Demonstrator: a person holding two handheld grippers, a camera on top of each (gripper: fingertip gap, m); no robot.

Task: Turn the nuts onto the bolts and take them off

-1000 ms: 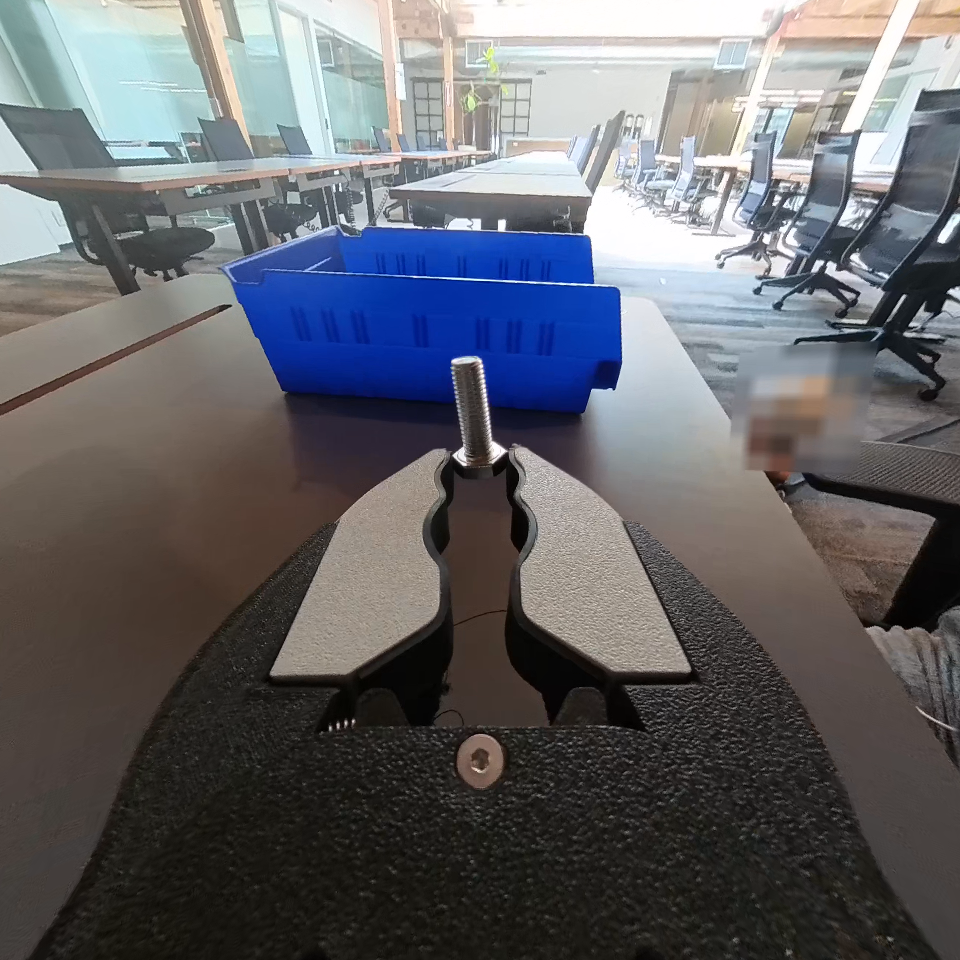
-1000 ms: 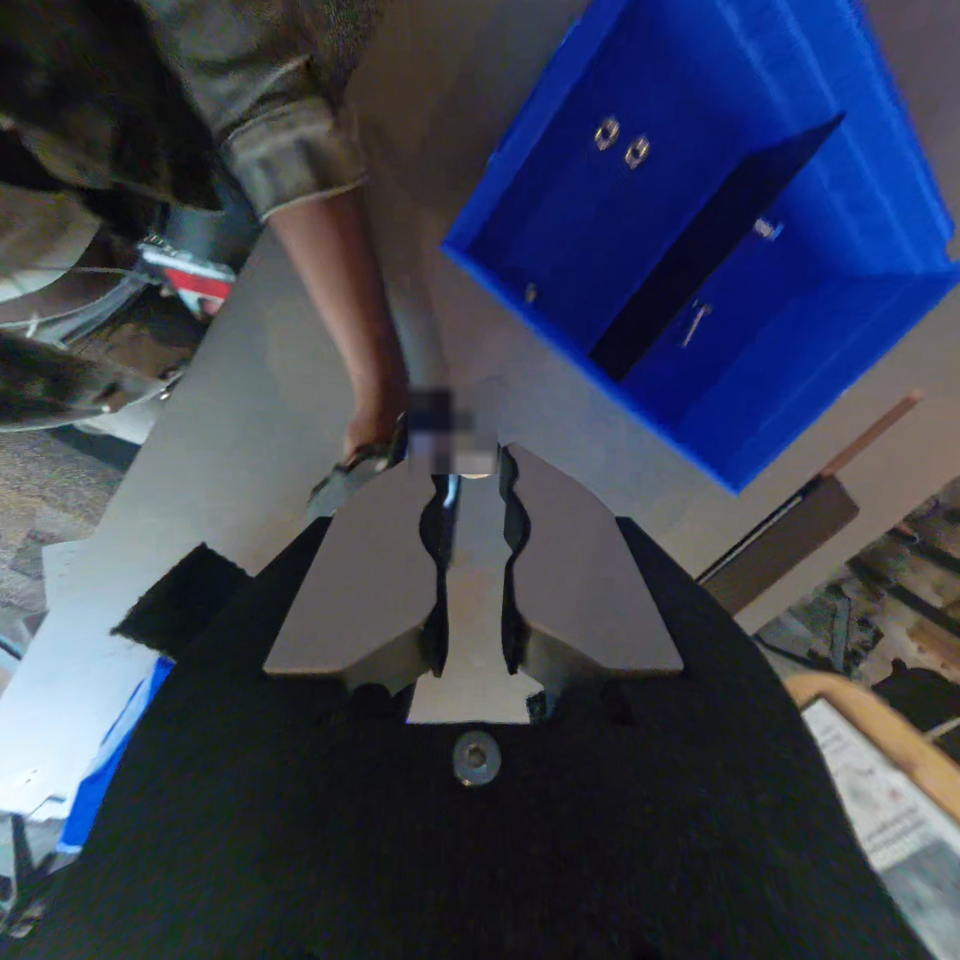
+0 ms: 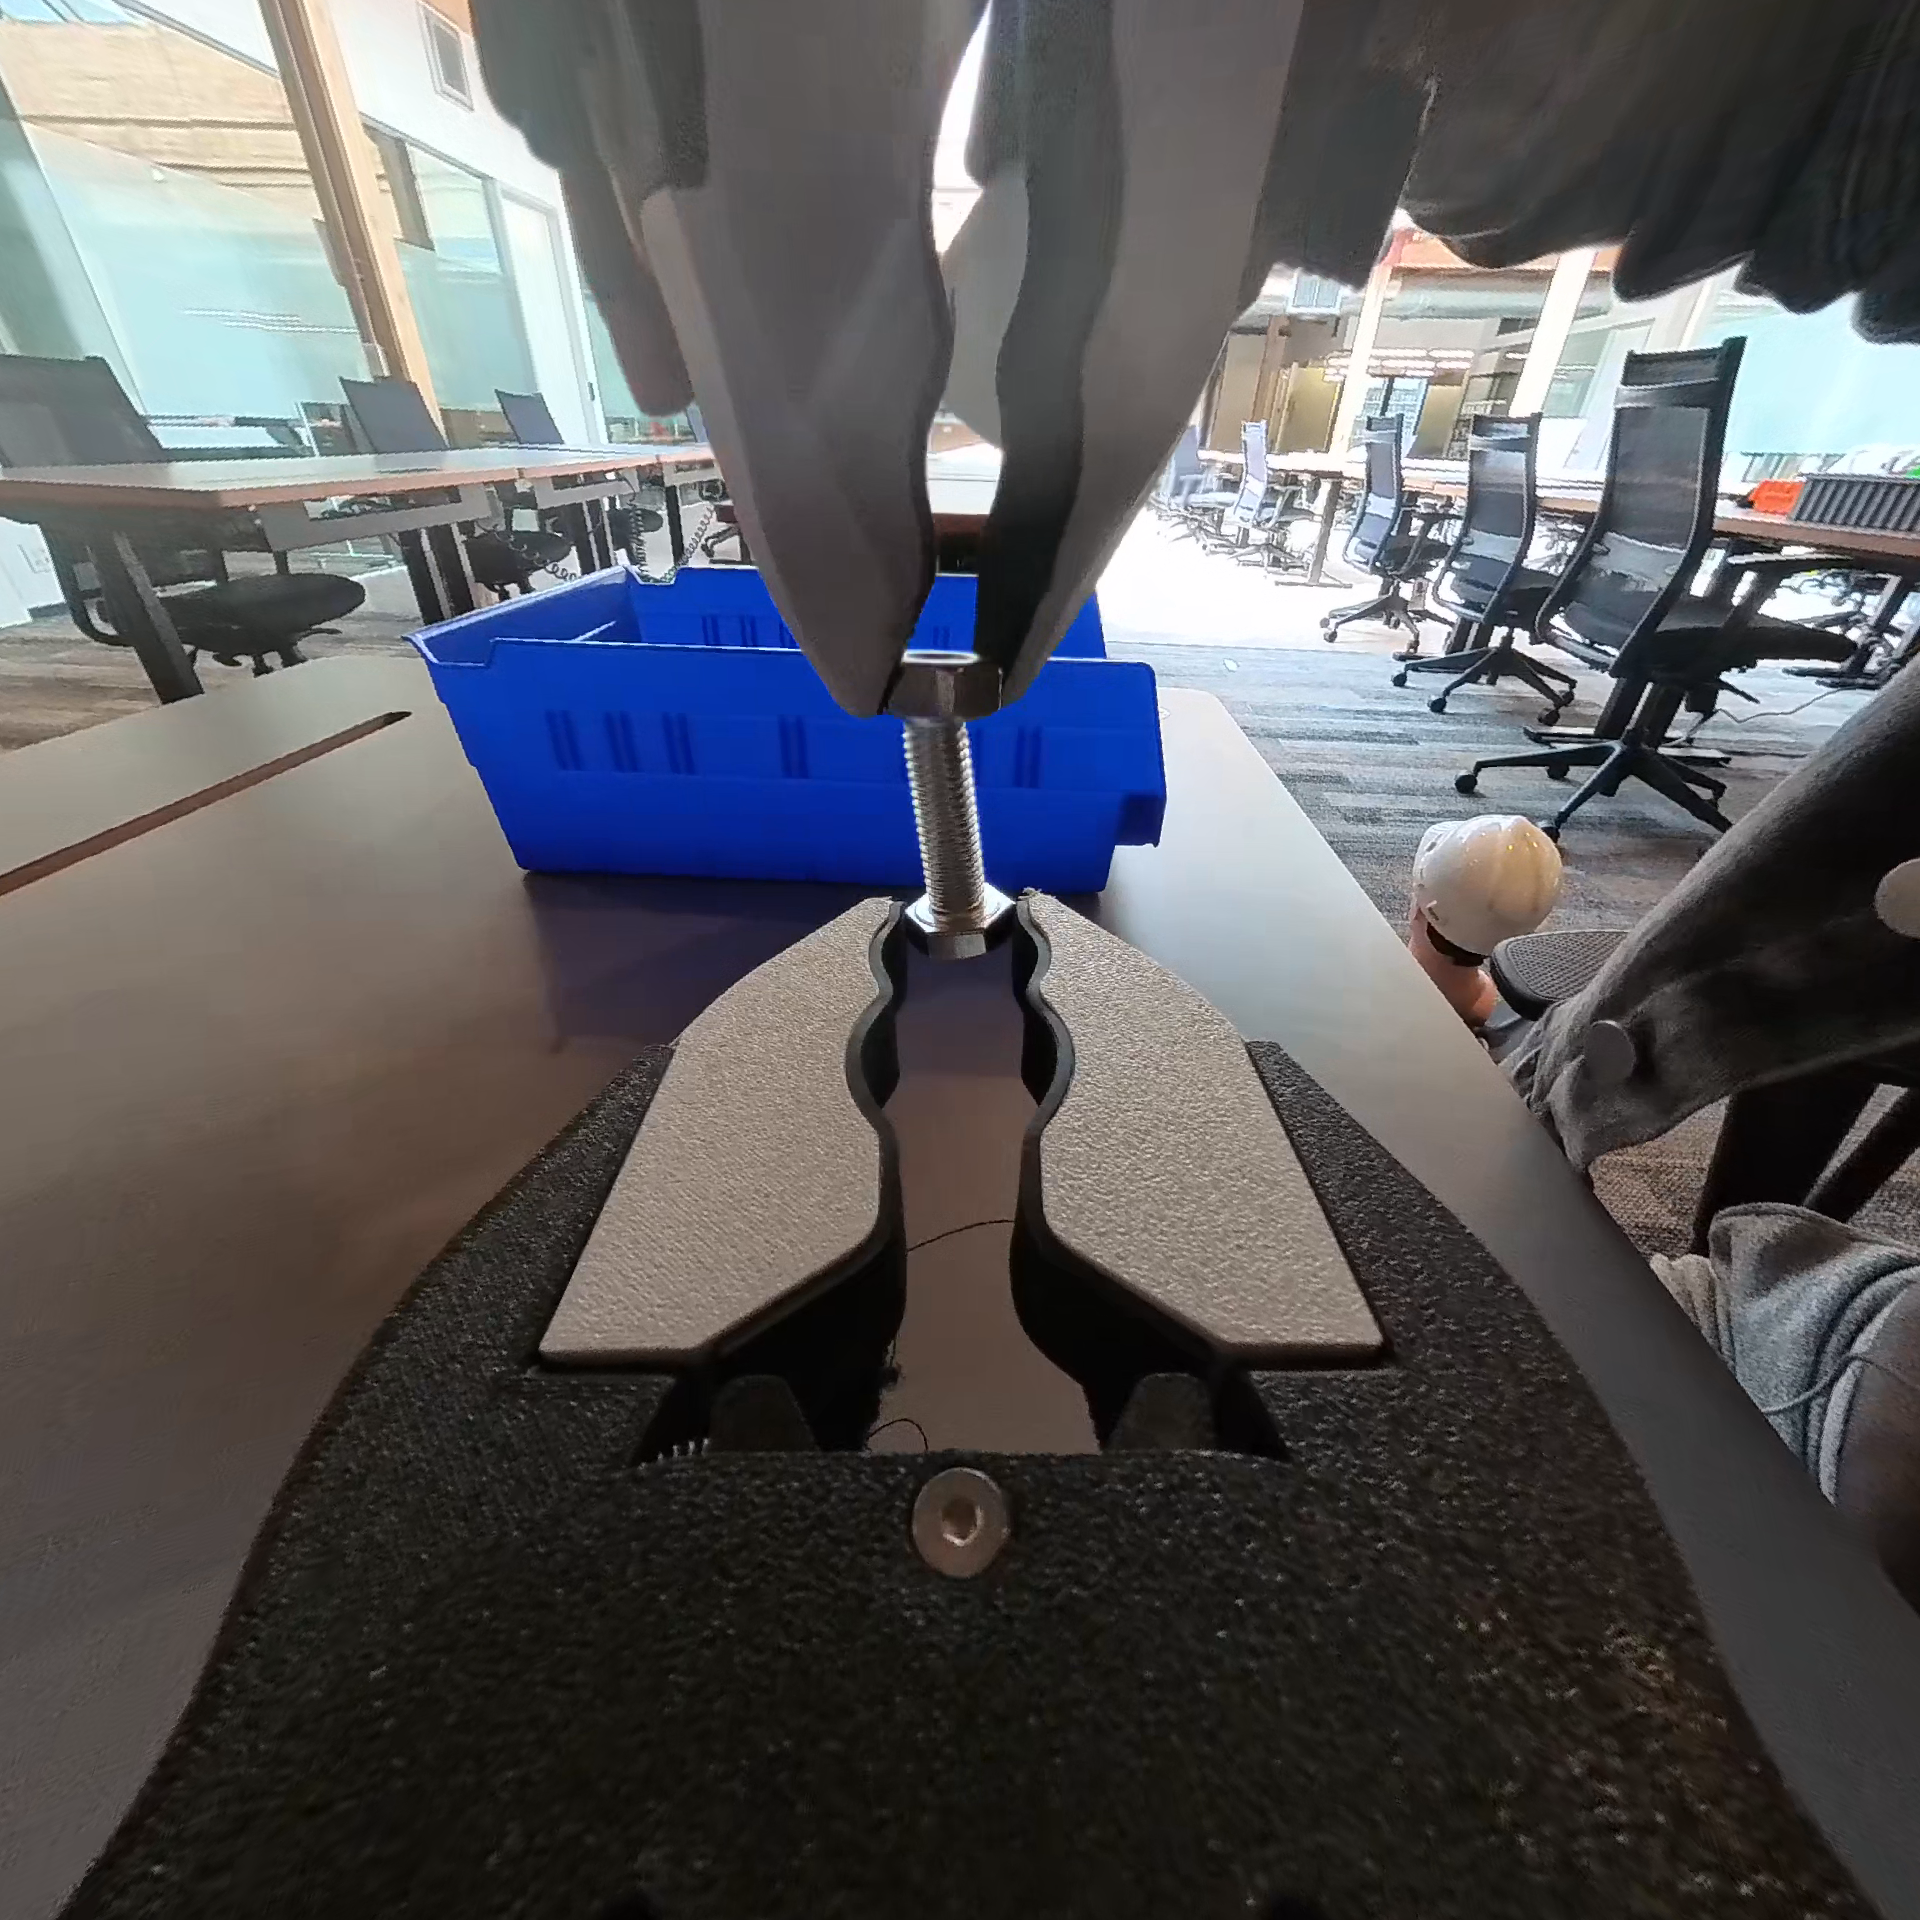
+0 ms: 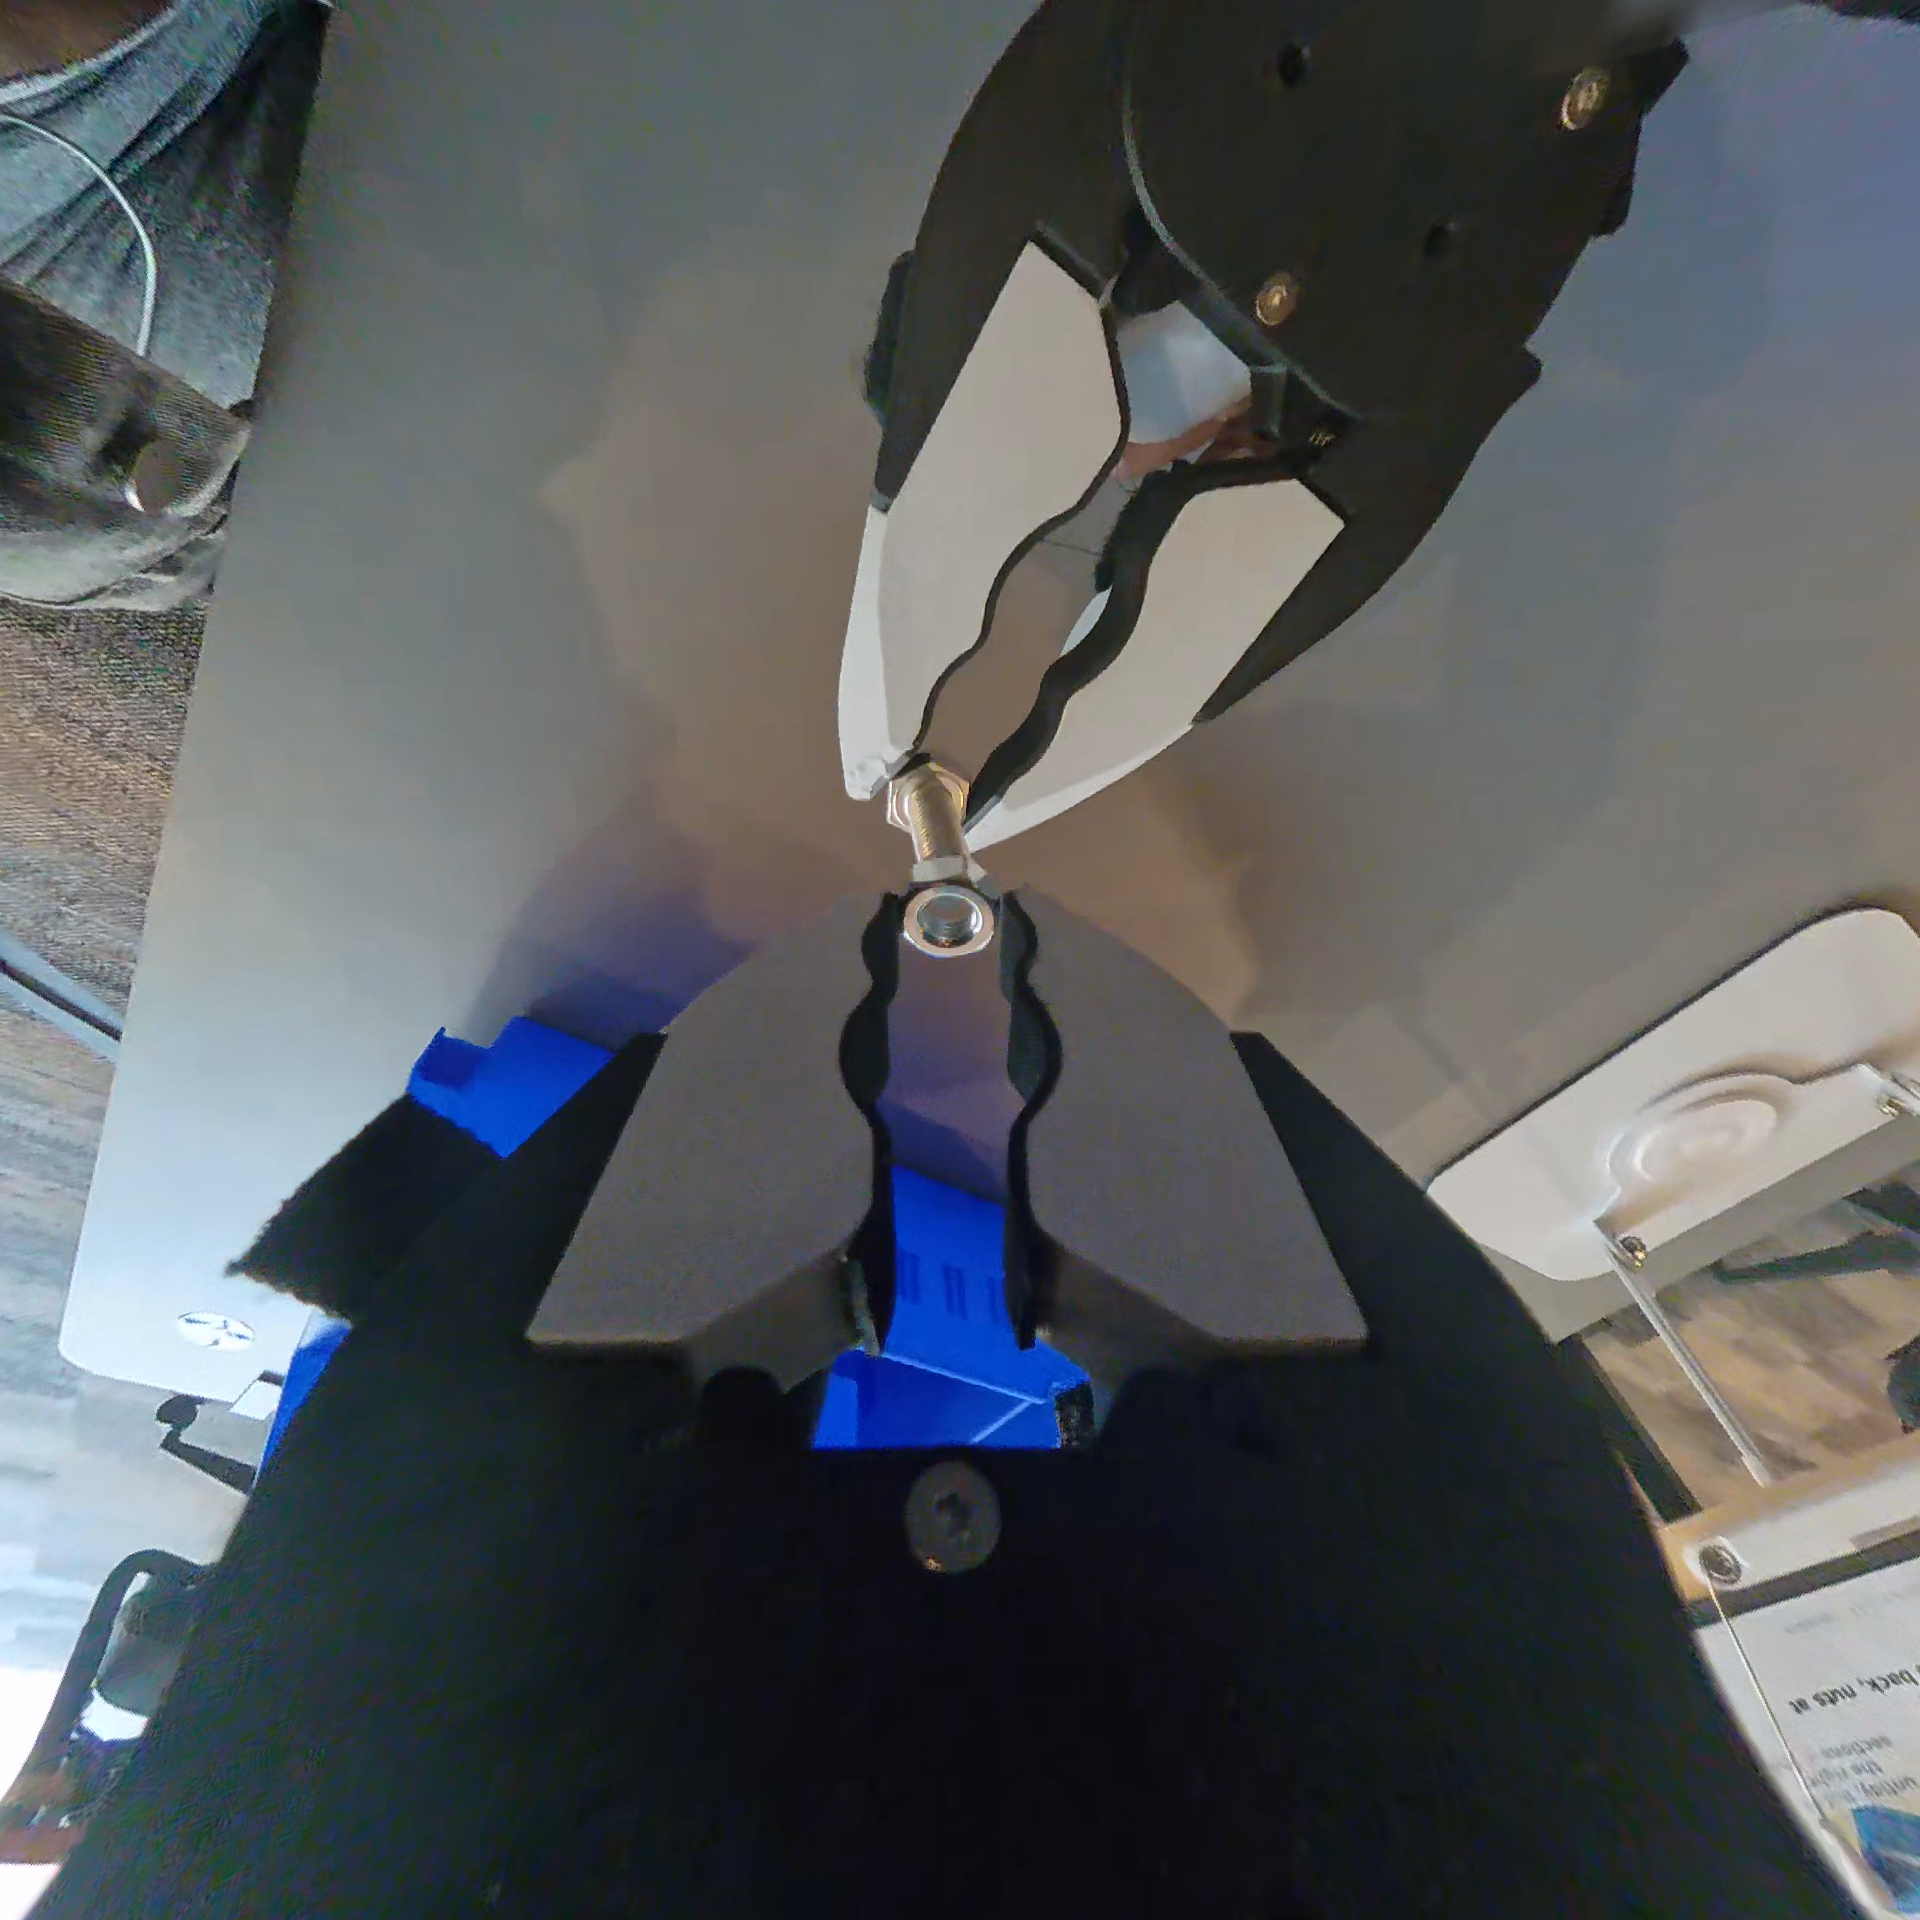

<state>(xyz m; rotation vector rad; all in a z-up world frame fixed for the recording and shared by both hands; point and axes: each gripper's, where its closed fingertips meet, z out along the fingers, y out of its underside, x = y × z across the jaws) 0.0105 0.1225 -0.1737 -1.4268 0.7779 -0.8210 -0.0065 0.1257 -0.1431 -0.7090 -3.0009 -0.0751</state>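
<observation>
My left gripper (image 3: 956,916) is shut on the hex head of a steel bolt (image 3: 940,821) and holds it upright just above the dark table (image 3: 260,1039). My right gripper (image 3: 940,694) comes down from above, shut on a steel nut (image 3: 943,688) that sits on the bolt's top end. In the right wrist view the right gripper (image 4: 943,902) grips the nut (image 4: 943,921), with the bolt's end showing in its hole. Past it, the bolt (image 4: 928,816) runs to the left gripper (image 4: 925,788).
A blue divided bin (image 3: 790,769) stands on the table just behind the bolt and shows under my right gripper (image 4: 488,1081). Office chairs (image 3: 1621,623) and a white hard hat (image 3: 1486,883) are off the table's right edge. A clear sign stand (image 4: 1714,1143) is to one side. Less than 4 cm separates the two grippers' tips.
The right gripper has moved from above the bin to over the bolt and now holds a nut on the bolt's top, which was bare. The left gripper still holds the bolt upright.
</observation>
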